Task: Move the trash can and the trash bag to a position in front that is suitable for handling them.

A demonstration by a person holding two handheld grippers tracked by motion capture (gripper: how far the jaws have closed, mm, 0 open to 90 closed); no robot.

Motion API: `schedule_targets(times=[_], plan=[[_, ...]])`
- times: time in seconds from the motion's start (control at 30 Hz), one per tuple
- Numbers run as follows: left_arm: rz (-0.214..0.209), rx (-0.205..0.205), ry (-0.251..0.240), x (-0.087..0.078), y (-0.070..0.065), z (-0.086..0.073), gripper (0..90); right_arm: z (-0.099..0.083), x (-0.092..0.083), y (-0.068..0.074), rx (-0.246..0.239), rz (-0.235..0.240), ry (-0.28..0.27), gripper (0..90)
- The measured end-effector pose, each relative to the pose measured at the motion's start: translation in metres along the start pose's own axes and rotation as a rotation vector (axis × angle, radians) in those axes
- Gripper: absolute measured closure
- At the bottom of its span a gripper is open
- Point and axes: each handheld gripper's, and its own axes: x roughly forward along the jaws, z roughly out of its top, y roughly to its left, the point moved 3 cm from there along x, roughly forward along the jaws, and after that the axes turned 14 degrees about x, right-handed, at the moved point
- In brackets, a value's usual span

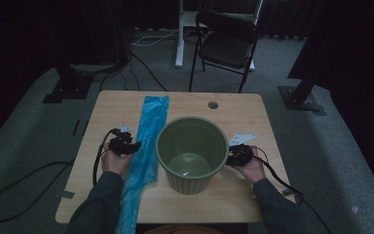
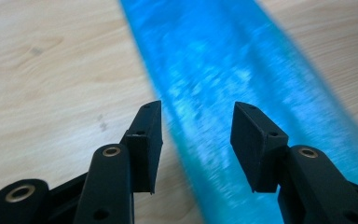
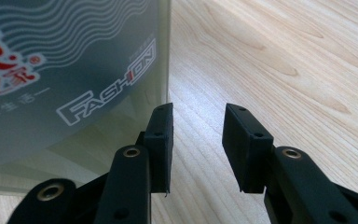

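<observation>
Fingers (image 2: 144, 140) of left gripper (image 1: 125, 145) are spread wide w/ nothing pinched; they hang just above the blue plastic bag (image 1: 146, 146), a long folded strip lying flat on the tabletop (image 1: 102, 112), left of the green bin (image 1: 192, 153), running front to back. Right gripper (image 1: 238, 154) also has its fingers (image 3: 161, 144) spread, empty, low over bare wood just beside the bin's right wall. Bin stands upright near tabletop center, approx. between both hands, label w/ "FASHION" facing the right gripper.

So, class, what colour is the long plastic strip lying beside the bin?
Bright blue plastic strip, clearest in the left gripper view.
</observation>
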Motion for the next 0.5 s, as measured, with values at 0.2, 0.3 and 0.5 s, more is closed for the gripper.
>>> schedule_targets(times=[0.2,0.3,0.5], plan=[[-0.013,-0.019,0.038,0.009,0.003,-0.007,53.8,-0.001,-0.002,-0.004,0.026,0.008,-0.01,63.2],[-0.015,-0.007,0.047,0.015,0.001,-0.007,53.8,-0.001,-0.003,-0.005,0.032,0.011,-0.015,63.2],[-0.01,0.011,0.037,0.018,-0.003,-0.003,67.2,-0.001,-0.002,-0.007,0.035,0.011,-0.013,63.2]])
